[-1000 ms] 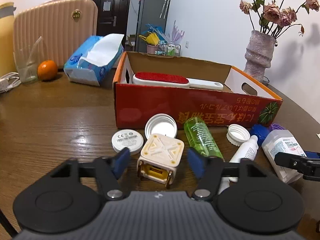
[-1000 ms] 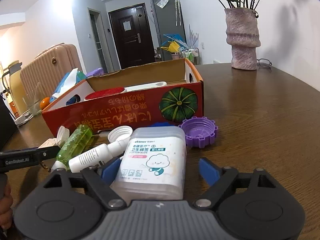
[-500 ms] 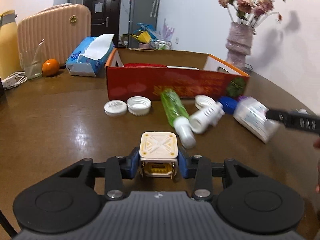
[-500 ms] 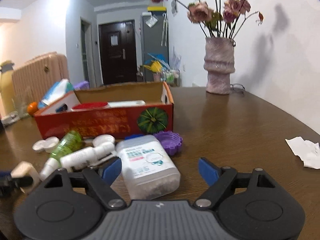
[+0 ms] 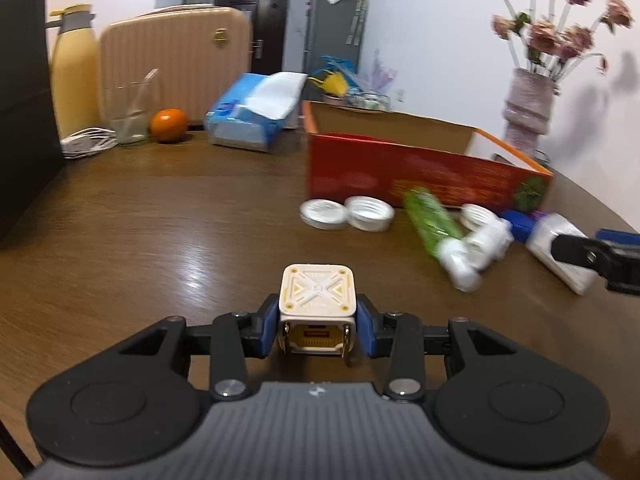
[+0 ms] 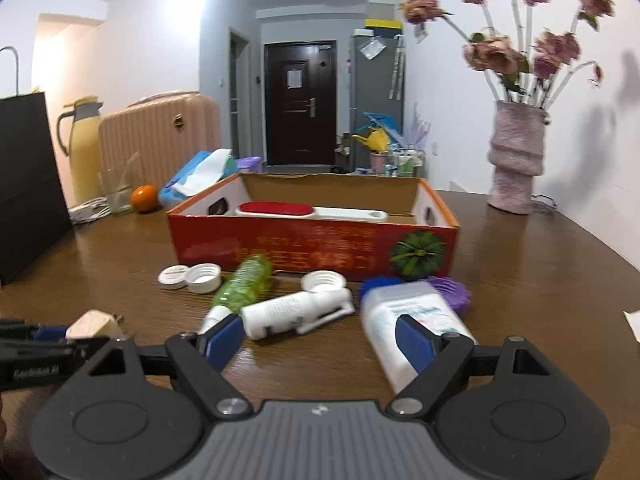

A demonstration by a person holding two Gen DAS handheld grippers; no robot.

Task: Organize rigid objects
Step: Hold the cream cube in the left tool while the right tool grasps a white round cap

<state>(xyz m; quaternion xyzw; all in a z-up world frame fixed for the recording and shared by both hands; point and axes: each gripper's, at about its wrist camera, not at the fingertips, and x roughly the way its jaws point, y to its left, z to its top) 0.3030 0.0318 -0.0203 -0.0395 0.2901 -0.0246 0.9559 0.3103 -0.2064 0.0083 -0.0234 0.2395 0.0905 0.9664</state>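
While the left gripper [image 5: 318, 330] has its jaws closed on a cream cube-shaped charger [image 5: 317, 295], blue pads pressing its two sides, the cube sits squarely between the jaws and lifted clear of the brown table [image 5: 160, 240]. Ahead of those jaws and to their right lie two white caps [image 5: 346, 213] side by side, then a green bottle [image 5: 432, 220] with its white end toward the camera, touching a white bottle [image 5: 486, 240], all blurred. Behind them stands the red cardboard box [image 5: 420, 178]. Far right of the jaws the other gripper's black finger crosses a white cotton-swab container [image 5: 560, 240].

From the right wrist view, the right gripper [image 6: 320, 338] has its jaws spread wide with nothing gripped. Left of its left pad the cream charger [image 6: 90, 323] shows in the other gripper [image 6: 48, 344]. Between and just beyond the jaws lies the white bottle [image 6: 296, 310], with the green bottle [image 6: 244, 284] at its left. The right pad overlaps the cotton-swab container [image 6: 404, 312], which lies mostly outside the jaws to the right; contact cannot be told. A blue cap [image 6: 380, 282] and a purple lid [image 6: 450, 290] sit behind it. Inside the red box [image 6: 312, 244] lies a red-and-white lint brush [image 6: 308, 210].
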